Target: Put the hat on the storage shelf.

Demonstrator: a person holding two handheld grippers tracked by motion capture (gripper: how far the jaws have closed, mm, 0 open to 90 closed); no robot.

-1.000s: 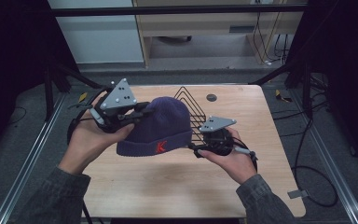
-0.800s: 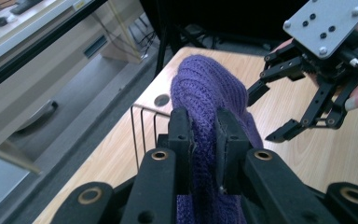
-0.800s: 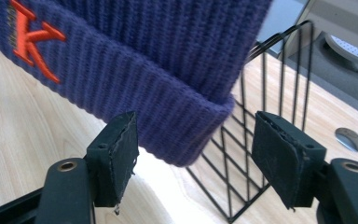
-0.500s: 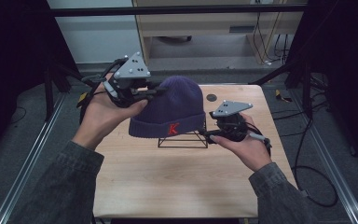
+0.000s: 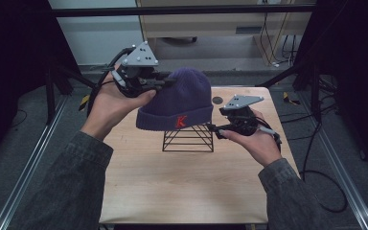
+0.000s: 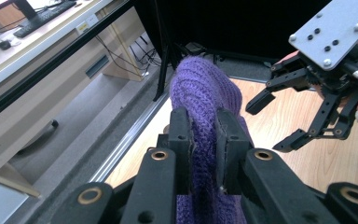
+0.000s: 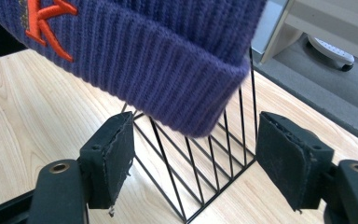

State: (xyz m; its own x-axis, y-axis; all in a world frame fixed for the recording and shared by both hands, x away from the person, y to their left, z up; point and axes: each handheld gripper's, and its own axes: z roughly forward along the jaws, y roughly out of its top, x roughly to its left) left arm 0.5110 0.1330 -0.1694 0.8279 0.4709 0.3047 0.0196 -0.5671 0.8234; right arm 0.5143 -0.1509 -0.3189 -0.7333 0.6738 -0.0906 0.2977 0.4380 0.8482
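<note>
A purple knitted hat (image 5: 187,103) with a red K on its cuff hangs over a black wire stand (image 5: 188,139) on the wooden table (image 5: 182,187). My left gripper (image 5: 165,82) is shut on the hat's crown at the left, and in the left gripper view the knit (image 6: 205,93) is pinched between its pads (image 6: 205,135). My right gripper (image 5: 212,129) is at the cuff's right lower corner, and its jaws have just been opening. In the right gripper view the cuff (image 7: 158,51) hangs just above the gap (image 7: 193,154), untouched by the pads, with the stand's wires (image 7: 162,155) behind.
A small dark round disc (image 5: 217,100) lies on the table behind the hat. Black frame posts stand at both sides, and a metal rail (image 5: 28,163) runs along the floor at the left. A shelf unit (image 5: 211,19) is beyond the table's far edge.
Both hands have risen and moved towards the far side, carrying the hat up over the wire stand. The right gripper's jaws have come off the cuff.
</note>
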